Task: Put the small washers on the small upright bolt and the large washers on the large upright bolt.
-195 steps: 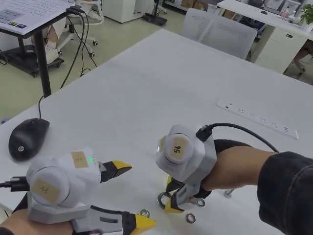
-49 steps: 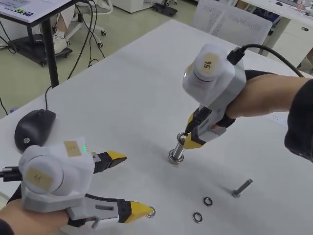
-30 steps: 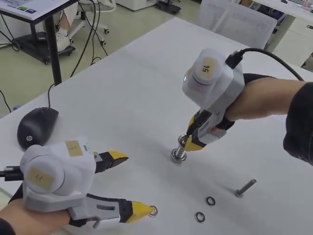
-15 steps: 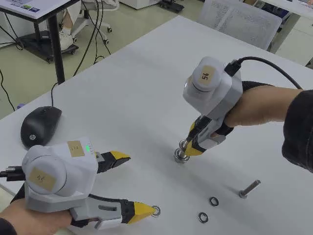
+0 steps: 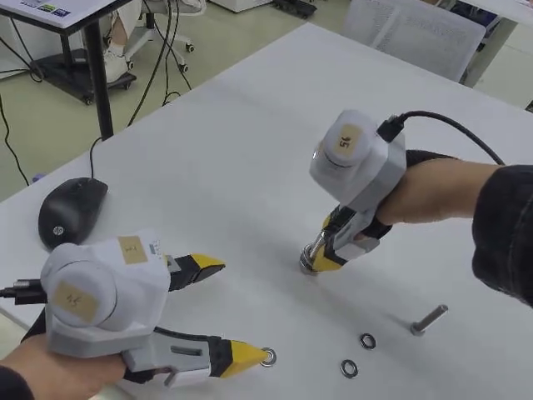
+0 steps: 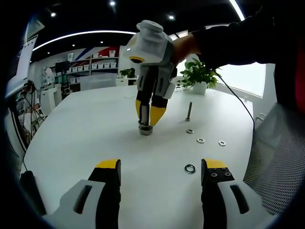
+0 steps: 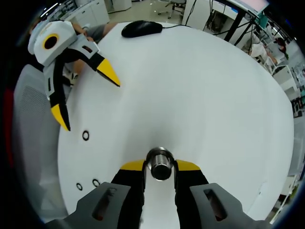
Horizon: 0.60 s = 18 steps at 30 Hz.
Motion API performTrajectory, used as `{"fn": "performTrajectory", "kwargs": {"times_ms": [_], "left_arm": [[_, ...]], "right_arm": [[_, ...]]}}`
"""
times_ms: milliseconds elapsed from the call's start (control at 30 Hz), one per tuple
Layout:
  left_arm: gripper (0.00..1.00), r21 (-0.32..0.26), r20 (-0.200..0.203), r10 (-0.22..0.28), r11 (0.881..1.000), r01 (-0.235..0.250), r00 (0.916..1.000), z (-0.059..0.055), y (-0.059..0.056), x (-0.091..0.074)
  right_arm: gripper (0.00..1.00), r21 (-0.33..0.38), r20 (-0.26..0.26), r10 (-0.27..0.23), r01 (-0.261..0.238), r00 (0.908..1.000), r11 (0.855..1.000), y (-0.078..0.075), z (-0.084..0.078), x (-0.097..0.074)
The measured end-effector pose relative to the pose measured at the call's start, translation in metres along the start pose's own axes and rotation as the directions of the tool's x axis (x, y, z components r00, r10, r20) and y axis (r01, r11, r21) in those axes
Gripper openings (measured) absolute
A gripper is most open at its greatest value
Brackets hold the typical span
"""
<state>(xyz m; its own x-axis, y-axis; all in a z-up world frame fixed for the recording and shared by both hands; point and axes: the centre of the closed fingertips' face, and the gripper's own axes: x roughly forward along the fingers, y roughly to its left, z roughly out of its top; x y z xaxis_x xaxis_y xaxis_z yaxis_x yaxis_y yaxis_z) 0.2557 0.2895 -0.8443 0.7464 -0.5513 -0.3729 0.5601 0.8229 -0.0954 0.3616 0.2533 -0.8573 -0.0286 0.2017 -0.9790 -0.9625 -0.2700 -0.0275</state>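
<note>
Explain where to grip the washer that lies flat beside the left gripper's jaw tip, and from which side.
Probably the outer rim of the washer, from straight above, one jaw of the left gripper on each side. It lies flat on the white table, so only its thin edge offers two opposite surfaces.

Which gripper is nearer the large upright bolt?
Right. The right gripper straddles the large upright bolt, gripping a large washer on it; the left gripper hangs apart, nearer the person.
</note>
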Motion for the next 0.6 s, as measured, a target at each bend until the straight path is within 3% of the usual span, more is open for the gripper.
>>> {"fn": "performTrajectory", "kwargs": {"times_ms": [600], "left_arm": [[0.67,0.001,-0.001,-0.004,1.000,0.004,1.0000,0.0020,-0.0006,0.0021]], "right_arm": [[0.25,-0.028,-0.011,-0.015,0.015,0.9998,1.000,-0.0014,-0.0033,0.0048]]}}
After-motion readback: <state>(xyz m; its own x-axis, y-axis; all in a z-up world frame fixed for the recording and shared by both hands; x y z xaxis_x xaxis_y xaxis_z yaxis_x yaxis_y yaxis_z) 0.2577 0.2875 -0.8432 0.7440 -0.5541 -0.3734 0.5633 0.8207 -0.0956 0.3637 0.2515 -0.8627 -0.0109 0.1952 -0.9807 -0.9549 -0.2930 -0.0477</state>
